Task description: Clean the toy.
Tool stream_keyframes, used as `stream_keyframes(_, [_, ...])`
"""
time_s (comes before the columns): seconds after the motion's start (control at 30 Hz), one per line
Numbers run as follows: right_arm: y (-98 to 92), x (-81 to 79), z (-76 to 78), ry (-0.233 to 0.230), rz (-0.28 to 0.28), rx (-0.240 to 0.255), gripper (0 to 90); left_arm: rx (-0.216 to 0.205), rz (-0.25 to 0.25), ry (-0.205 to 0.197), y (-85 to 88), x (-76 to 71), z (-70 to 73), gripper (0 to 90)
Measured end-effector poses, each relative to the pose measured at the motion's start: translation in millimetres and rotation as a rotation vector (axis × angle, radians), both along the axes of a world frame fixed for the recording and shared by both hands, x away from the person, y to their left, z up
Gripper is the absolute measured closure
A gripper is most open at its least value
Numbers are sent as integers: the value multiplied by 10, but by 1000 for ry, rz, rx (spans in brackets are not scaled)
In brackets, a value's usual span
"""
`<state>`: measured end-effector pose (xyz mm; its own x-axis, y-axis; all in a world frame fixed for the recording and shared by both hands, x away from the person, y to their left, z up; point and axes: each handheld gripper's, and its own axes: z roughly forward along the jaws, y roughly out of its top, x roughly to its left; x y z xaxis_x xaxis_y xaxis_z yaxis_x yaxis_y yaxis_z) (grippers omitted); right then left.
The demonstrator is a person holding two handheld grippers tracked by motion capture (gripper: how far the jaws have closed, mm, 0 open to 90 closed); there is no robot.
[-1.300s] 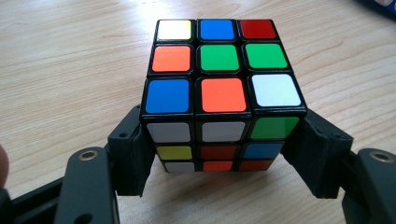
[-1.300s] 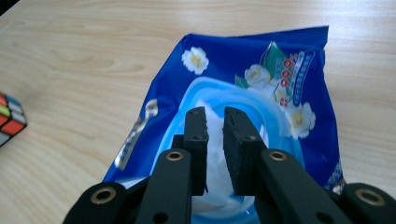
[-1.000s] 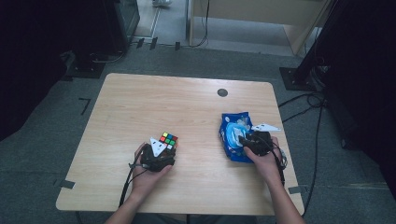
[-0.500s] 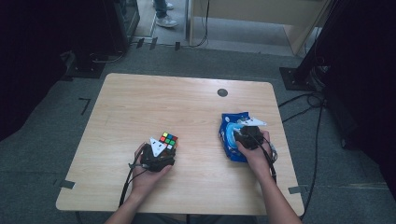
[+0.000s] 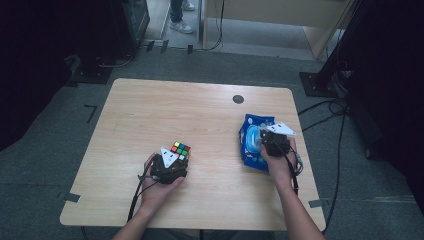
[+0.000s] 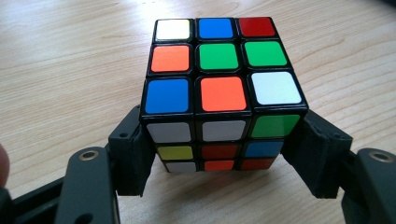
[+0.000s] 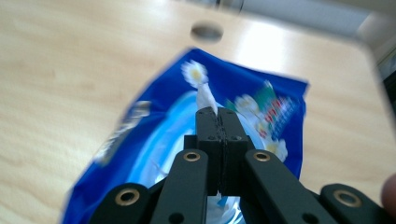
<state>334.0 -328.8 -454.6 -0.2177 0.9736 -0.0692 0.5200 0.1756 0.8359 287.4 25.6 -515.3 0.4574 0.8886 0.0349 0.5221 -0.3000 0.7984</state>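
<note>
1. The table (image 5: 150, 110) is a pale wood slab with rounded corners; its far half is bare apart from a dark round hole (image 5: 238, 99) near the far edge at about 12 o'clock.
2. The cube (image 5: 180, 150) sits on the near-left part of the table, well in from the left edge and from the near edge, with open wood at its 9, 12 and 3 o'clock.
3. The left gripper (image 5: 173, 161) comes at the cube from 6 o'clock; in the left gripper view its jaws press the two lower sides of the cube (image 6: 223, 93), clamped on it.
4. The cube stands flat on the wood, one face up, slightly turned so that a corner leans toward 1 o'clock; it has no long axis.
5. The bag (image 5: 251, 143) lies at the right, its right side near the table's right edge, so little room is left at its 3 o'clock; bare wood separates it from the cube.
6. The bag's long axis runs roughly from 6 to 12 o'clock, tilted a little toward 1.
7. The right gripper (image 5: 270, 141) hangs over the bag's right side; its jaws have just been closing and now meet, pinching a white tab (image 7: 205, 99) of the bag (image 7: 261, 100).
</note>
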Motion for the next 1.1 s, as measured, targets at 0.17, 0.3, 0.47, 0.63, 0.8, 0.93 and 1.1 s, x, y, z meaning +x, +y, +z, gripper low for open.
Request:
stream_keyframes(0.17, [-41,-45,149,-53,-6,25,900,0,0,-2,-2,1,-1,308])
stream_keyframes(0.3, [-48,-63,148,-62,2,35,900,-1,1,-1,-2,0,-1,309])
stream_keyframes(0.47, [-17,-96,239,-97,9,54,900,-3,2,-3,-6,4,-3,308])
stream_keyframes(0.63, [92,-187,396,-201,36,27,900,0,0,-2,-2,2,-1,308])
stream_keyframes(0.8, [135,-206,461,-202,61,51,900,-2,1,-1,0,-1,0,308])
stream_keyframes(0.93, [181,-310,508,-241,108,77,900,-2,1,-1,-1,1,0,308])
stream_keyframes(1.1, [305,-487,403,-226,174,92,899,-2,0,-1,1,0,0,308])
